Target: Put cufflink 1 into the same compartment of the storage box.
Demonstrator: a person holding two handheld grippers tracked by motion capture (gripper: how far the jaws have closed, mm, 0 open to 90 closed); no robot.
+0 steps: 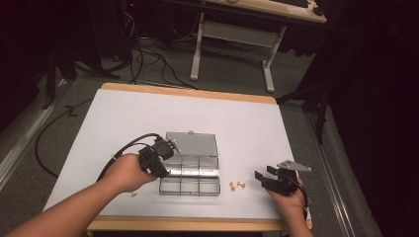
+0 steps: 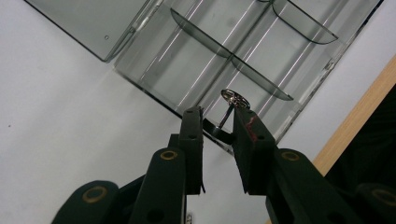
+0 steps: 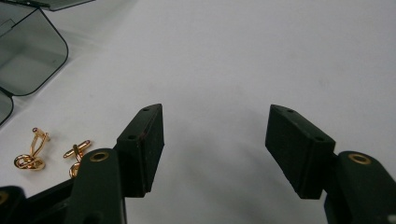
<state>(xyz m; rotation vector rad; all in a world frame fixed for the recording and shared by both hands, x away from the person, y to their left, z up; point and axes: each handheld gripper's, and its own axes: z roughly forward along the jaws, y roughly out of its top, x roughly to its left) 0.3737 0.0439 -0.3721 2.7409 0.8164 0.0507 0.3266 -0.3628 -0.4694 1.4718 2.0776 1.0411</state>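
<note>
Cufflink sorting, by the look of it. Left gripper (image 2: 217,122) has its jaws pinched nearly together on a silver cufflink (image 2: 227,114), holding it by the post, with the round face sticking out past the fingertips. In the high view that left gripper (image 1: 157,159) sits at the left end of the clear compartment box (image 1: 190,186), whose lid (image 1: 193,143) is flipped open toward the far side.

What matters for the next bit: in the left gripper view the cufflink hangs right over the box's outer wall, at a corner compartment on the near side, and the empty cells lie just beyond the jaw tips. Its long axis runs roughly along the jaws, tilted a touch. So I'd guess only a short nudge over the cell is needed before letting go.

Right gripper (image 3: 215,140) is wide open with nothing between the jaws, parked near the right front of the table (image 1: 123,113). Two gold cufflinks (image 3: 49,154) lie on the white surface just left of its jaws; from above those gold cufflinks (image 1: 237,185) sit between the box and the right gripper (image 1: 264,177), so the right hand is clearly the nearer one for them. Another small piece (image 1: 132,194) lies by the left wrist; too small to say what.

No brand, label or readable writing anywhere that I can spot.
</note>
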